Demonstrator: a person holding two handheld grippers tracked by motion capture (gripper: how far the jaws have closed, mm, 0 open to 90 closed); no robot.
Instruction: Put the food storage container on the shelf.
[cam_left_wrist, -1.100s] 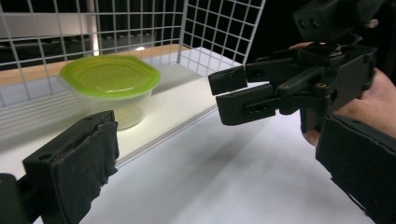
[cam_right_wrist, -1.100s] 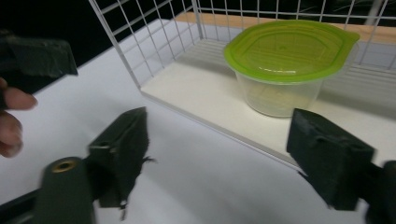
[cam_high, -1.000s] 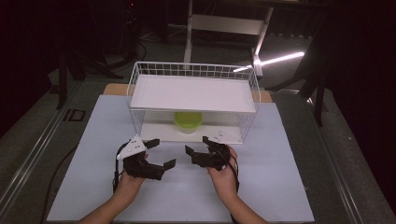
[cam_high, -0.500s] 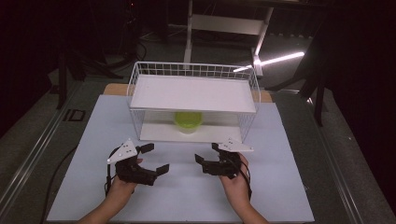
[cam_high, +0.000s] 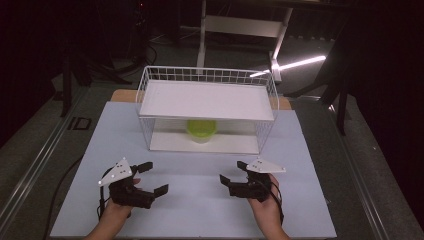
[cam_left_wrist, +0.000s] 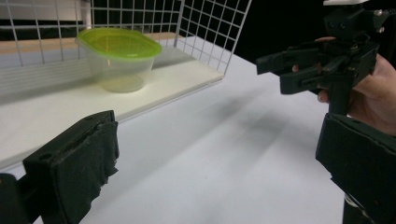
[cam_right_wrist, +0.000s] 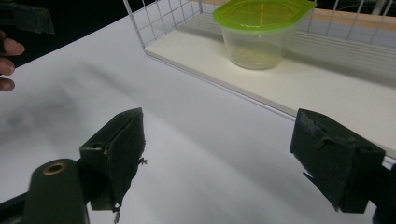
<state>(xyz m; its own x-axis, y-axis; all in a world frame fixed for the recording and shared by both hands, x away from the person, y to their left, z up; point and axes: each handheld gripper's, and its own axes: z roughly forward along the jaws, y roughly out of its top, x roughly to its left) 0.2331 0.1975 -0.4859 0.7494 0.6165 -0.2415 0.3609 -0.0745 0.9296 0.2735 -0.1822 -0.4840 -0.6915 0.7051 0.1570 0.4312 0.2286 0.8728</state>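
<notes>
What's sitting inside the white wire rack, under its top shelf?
A clear container with a green lid stands on the bottom board of the wire rack. The lid is on, and the tub looks empty through its wall.

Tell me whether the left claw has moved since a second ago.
Yes. In the high view the left claw has pulled back toward the person and out to the left, away from the wire rack, which has stayed put.
</notes>
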